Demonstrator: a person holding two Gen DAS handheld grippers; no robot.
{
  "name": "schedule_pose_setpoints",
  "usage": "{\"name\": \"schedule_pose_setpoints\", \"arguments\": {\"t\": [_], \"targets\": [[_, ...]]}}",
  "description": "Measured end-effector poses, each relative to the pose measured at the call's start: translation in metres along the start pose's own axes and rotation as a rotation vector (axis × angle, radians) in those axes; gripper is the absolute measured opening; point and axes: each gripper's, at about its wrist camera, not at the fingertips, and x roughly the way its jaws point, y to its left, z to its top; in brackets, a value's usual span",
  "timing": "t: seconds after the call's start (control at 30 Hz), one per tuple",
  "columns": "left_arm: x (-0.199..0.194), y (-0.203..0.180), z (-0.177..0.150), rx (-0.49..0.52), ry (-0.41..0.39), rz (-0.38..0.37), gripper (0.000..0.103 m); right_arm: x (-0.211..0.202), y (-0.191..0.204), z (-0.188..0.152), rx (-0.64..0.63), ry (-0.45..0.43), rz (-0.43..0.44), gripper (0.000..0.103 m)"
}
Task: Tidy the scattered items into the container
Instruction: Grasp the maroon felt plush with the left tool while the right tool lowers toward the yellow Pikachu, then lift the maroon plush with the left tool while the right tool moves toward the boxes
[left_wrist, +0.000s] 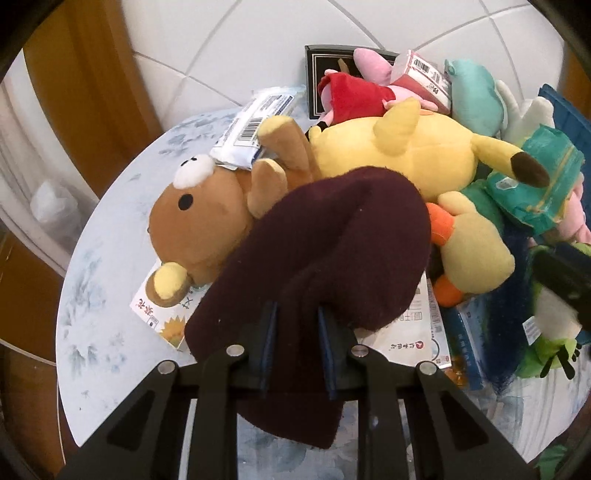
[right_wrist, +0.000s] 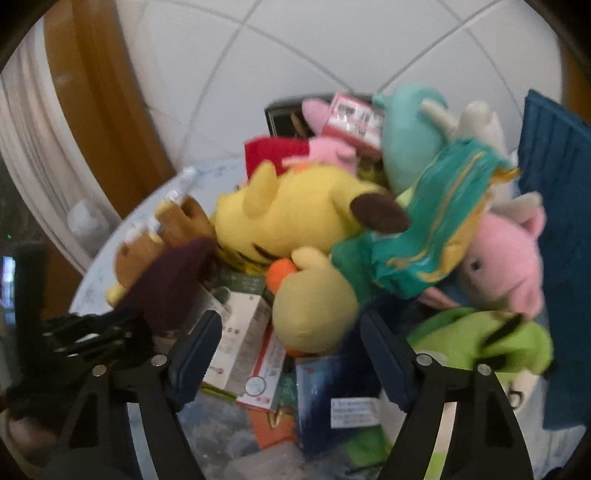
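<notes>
My left hand-held gripper (left_wrist: 297, 325) is clamped on the maroon knit hat (left_wrist: 325, 240); my right hand-held gripper (right_wrist: 291, 350) hangs partly spread with nothing pinched.

The hat drapes over the brown bear (left_wrist: 199, 218) and some boxes on the table (left_wrist: 103, 258), beside the yellow plush (left_wrist: 399, 155). Between my right fingers I see the pale yellow duck (right_wrist: 314, 295), not touched by the pads. The blue container (right_wrist: 561, 221) sits at the right edge, against the pink pig (right_wrist: 506, 254).
</notes>
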Motion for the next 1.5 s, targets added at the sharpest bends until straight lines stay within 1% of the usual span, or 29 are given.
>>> {"name": "schedule_pose_setpoints", "arguments": {"t": [0.13,0.23,0.3,0.43,0.53,0.77,0.8,0.83,0.93,1.0,1.03,1.07,1.1,1.13,1.17,1.2,1.3,1.4,1.43,1.47,1.5], "targets": [[0.015,-0.003,0.007,0.009,0.023,-0.003,0.022,0.027,0.0,-0.002,-0.01,0.04,-0.025,0.08],[0.024,-0.005,0.011,0.011,0.037,-0.007,0.027,0.043,-0.001,-0.003,-0.036,0.06,-0.066,0.086],[0.029,-0.006,0.013,0.013,0.044,-0.013,0.027,0.053,-0.001,-0.003,-0.057,0.068,-0.082,0.088],[0.033,-0.009,0.02,0.024,0.031,-0.034,0.027,0.077,-0.001,-0.001,-0.076,0.094,-0.099,0.088],[0.035,-0.01,0.022,0.035,0.025,-0.044,0.027,0.096,-0.009,0.0,-0.051,0.117,-0.112,0.088],[0.036,-0.012,0.028,0.041,0.018,-0.064,0.027,0.102,-0.014,-0.001,-0.024,0.104,-0.115,0.089],[0.034,-0.013,0.028,0.046,0.014,-0.066,0.026,0.101,-0.014,-0.002,-0.025,0.104,-0.119,0.087],[0.032,-0.014,0.029,0.05,0.01,-0.073,0.023,0.099,-0.015,-0.003,-0.018,0.1,-0.116,0.082],[0.021,-0.015,0.03,0.055,-0.012,-0.107,0.021,0.087,-0.02,-0.005,0.02,0.08,-0.092,0.07],[0.008,-0.017,0.03,0.066,-0.035,-0.121,0.019,0.078,-0.023,-0.005,0.043,0.07,-0.075,0.066],[0.003,-0.017,0.03,0.071,-0.044,-0.127,0.017,0.071,-0.024,-0.005,0.053,0.061,-0.062,0.061],[-0.003,-0.017,0.031,0.075,-0.058,-0.131,0.011,0.064,-0.023,-0.005,0.057,0.05,-0.052,0.055],[-0.011,-0.016,0.031,0.079,-0.073,-0.133,0.01,0.057,-0.023,-0.005,0.062,0.04,-0.042,0.051],[-0.016,-0.016,0.031,0.082,-0.084,-0.137,0.01,0.05,-0.022,-0.005,0.066,0.029,-0.032,0.039],[-0.021,-0.015,0.031,0.085,-0.091,-0.136,0.01,0.042,-0.02,-0.003,0.062,0.012,-0.022,0.022],[-0.026,-0.014,0.03,0.087,-0.098,-0.136,0.01,0.034,-0.018,-0.002,0.056,0.001,-0.025,0.019],[-0.031,-0.01,0.027,0.083,-0.086,-0.147,0.01,0.017,-0.011,0.004,0.047,-0.02,-0.035,0.019],[-0.029,-0.006,0.025,0.084,-0.044,-0.164,0.01,0.005,-0.009,0.002,0.057,-0.019,-0.034,0.019],[-0.027,-0.007,0.024,0.086,-0.033,-0.161,0.016,0.005,-0.009,0.0,0.062,-0.016,-0.03,0.019],[-0.025,-0.007,0.022,0.09,-0.025,-0.155,0.028,0.004,-0.008,-0.002,0.067,-0.014,-0.025,0.02],[-0.023,-0.007,0.02,0.094,-0.018,-0.15,0.037,0.004,-0.008,-0.003,0.072,-0.011,-0.021,0.022]]}}
